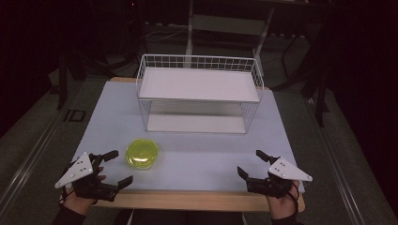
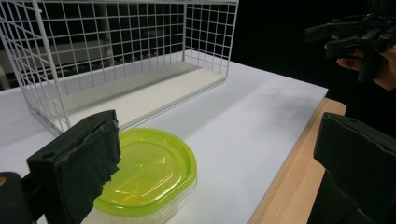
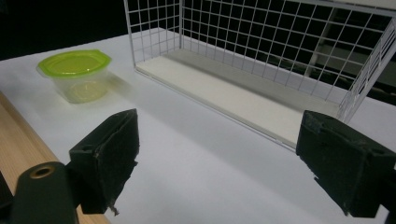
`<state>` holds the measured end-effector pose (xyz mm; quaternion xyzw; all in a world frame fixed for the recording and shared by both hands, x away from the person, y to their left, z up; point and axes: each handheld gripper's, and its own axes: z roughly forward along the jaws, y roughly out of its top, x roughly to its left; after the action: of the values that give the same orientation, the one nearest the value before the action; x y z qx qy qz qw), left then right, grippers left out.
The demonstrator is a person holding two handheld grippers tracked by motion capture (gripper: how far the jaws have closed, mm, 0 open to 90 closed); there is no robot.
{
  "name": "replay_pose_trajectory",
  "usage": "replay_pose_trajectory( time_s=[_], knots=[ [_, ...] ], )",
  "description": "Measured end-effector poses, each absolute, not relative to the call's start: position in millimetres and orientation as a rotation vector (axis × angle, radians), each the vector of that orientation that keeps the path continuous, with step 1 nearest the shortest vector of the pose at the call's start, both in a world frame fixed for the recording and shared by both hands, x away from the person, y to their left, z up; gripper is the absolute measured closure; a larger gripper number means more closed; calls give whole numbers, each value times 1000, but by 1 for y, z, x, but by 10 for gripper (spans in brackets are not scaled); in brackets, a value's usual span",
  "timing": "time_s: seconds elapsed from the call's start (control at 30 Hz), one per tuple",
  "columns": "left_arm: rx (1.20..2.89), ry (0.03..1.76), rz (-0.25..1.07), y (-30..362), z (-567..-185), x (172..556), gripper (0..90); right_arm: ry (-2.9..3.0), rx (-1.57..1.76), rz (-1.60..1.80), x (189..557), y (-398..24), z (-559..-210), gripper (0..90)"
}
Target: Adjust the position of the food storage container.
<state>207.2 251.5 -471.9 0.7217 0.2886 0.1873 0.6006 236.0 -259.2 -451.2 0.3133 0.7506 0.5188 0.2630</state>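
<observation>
The left hand-held gripper (image 1: 115, 168) hovers at the near-left edge of the table (image 1: 197, 150) with its 2 jaws spread wide and nothing between them. The right hand-held gripper (image 1: 250, 164) waits at the near-right edge, also spread and empty. The clear container with a yellow-green lid (image 1: 141, 153) sits on the white table top just beside the left hand-held gripper, in front of the left end of the white wire rack (image 1: 199, 93), apart from it.

The step in hand looks like a reach for the container, most likely by the left hand-held gripper, which is nearest. To do it well, the person should bring the jaws level with the clear body below the lid rim, 1 pad (image 2: 88, 158) on each side, rather than pinching the lid alone, which could pop off or flex. The walls look thin, so a gentle, centred close should keep it from squirting out or tipping. The rack has 2 shelves, and the lower opening faces the person; lifting the container straight up before moving it forward would avoid dragging it or snagging the wire frame.
</observation>
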Motion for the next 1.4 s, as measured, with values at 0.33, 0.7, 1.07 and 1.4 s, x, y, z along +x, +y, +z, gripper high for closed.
replay_pose_trajectory(
  time_s=[0.33,0.7,1.07,1.4],
  knots=[
    [1713,607,453,242,-468,202,15,2010,833,1441,232,-260,-449,129],
    [1684,741,295,257,-451,213,16,1993,827,1461,230,-259,-447,130],
    [1725,873,416,290,-449,239,431,2005,797,1466,228,-255,-446,132],
    [1933,1086,366,301,-483,258,863,2015,786,1470,228,-253,-446,133]
  ],
)
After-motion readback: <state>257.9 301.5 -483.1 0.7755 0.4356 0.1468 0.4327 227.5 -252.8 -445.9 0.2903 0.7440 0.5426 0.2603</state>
